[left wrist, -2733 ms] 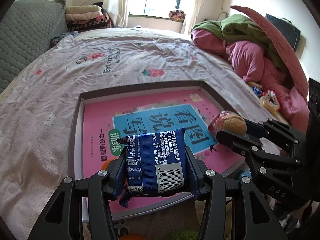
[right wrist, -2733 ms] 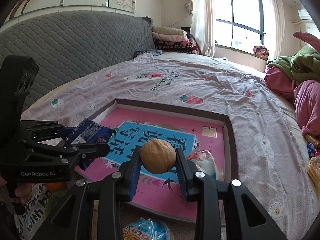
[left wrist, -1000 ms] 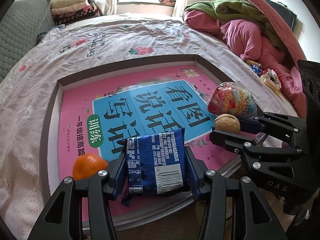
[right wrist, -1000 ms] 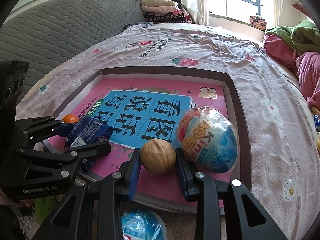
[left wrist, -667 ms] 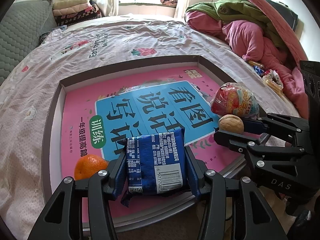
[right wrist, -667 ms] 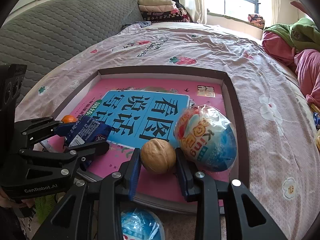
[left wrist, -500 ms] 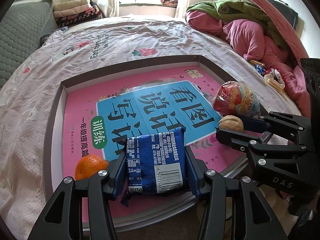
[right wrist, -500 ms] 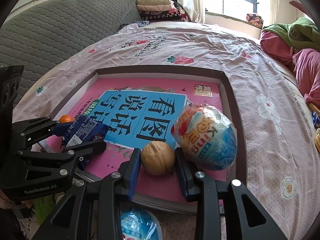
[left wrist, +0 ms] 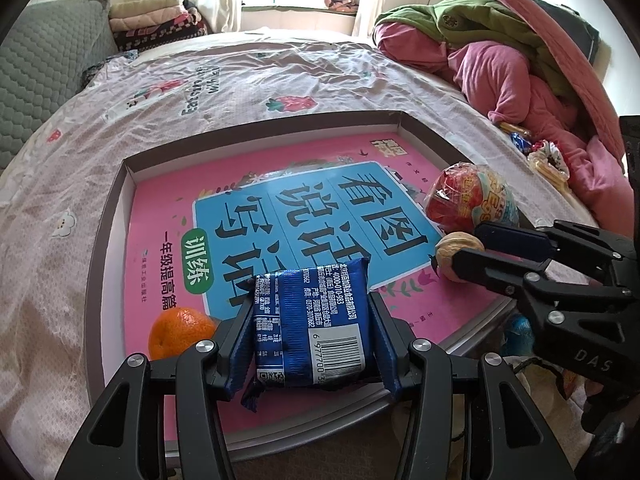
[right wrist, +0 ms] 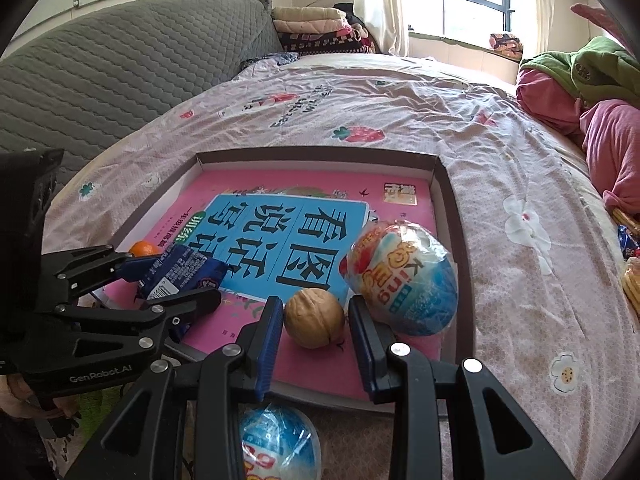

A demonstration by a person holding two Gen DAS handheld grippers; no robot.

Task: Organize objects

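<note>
A: Nearest the lens, what did the left gripper (left wrist: 310,330) hold?

B: A blue snack packet (left wrist: 312,324), barcode up, clamped between both fingers above the near edge of the shallow box lid (left wrist: 110,216). That hold matched every earlier frame.

A: And the right gripper (right wrist: 315,322)?

B: Here lay the change. Half a second before, its blue pads pressed the walnut (right wrist: 314,317) on both sides. In this frame the fingers stood parted, a visible gap on each side of the nut, gripping nothing. The walnut rested on the pink book cover (right wrist: 304,232) lining the lid, near its front right corner.

A: What sat just beyond the walnut?

B: A plastic-wrapped toy egg (right wrist: 402,276), touching or nearly touching the right finger's outer side; which of the two could not be told. It lay against the lid's right wall, as before.

A: Elsewhere in the lid?

B: A mandarin orange (left wrist: 180,330) at the front left corner, just beside the left gripper's left finger, its place unchanged.

A: Farther out?

B: The lid lay on a pale floral bedsheet (left wrist: 240,76). A second wrapped egg (right wrist: 278,446) showed below the right gripper, outside the lid. A heap of pink and green bedding (left wrist: 500,52) rose at far right, a grey quilted headboard (right wrist: 120,64) at far left.
</note>
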